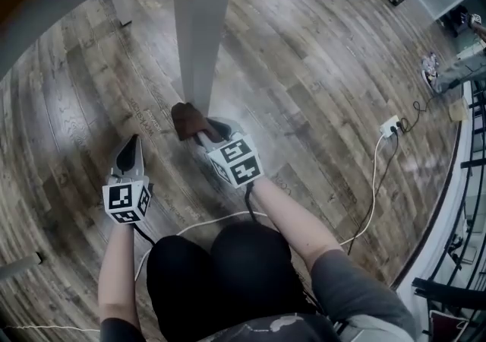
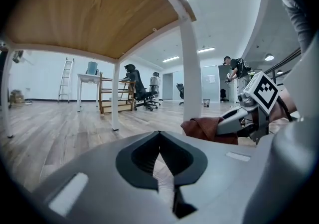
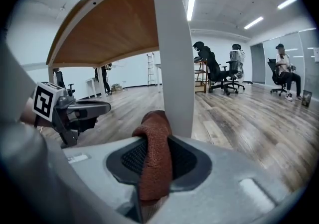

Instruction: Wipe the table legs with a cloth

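A white table leg comes down to the wooden floor. At its foot my right gripper is shut on a brown cloth and holds it against the leg's base. In the right gripper view the cloth hangs bunched between the jaws just in front of the leg. My left gripper hovers to the left of the leg, shut with nothing in it. From the left gripper view the cloth, the right gripper and the leg show on the right.
The wooden tabletop underside spans overhead, with another leg further off. A power strip with a white cable lies on the floor to the right, near a railing. Office chairs and seated people are in the distance.
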The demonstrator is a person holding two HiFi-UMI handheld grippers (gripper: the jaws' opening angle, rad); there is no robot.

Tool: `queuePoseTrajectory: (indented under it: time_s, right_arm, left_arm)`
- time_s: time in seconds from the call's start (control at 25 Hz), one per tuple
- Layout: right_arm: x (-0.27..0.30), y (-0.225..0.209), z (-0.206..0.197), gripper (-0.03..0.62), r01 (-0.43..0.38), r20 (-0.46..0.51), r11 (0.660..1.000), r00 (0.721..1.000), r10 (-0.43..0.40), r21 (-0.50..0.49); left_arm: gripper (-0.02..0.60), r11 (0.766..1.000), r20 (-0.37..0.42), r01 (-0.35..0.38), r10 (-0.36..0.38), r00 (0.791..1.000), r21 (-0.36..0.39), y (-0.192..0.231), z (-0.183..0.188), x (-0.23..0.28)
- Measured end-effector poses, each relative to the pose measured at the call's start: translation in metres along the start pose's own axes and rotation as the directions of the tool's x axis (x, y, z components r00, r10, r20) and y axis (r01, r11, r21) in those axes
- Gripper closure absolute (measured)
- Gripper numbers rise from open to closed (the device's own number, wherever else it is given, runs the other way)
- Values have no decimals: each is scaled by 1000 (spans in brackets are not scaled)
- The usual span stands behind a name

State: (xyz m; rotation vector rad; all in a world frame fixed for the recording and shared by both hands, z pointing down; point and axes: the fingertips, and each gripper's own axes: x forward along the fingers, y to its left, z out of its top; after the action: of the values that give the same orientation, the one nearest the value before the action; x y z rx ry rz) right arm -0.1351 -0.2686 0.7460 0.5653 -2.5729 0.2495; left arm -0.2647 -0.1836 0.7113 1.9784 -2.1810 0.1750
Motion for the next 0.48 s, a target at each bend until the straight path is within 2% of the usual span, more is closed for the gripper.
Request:
queuePoseTrajectory:
  time_s: [0.28,0.48]
  right_arm:
    - [33,-10,-56,509,25,-98,999,995,-30,-47]
    - [55,-6,-90,509,-5,-186,996,983,-11,-84]
  left_arm:
    - [563,999,-57,-2,0,998,-45,0,-51,14]
    - [563,997,-136,71,-75,988,-29,-26,-93,17]
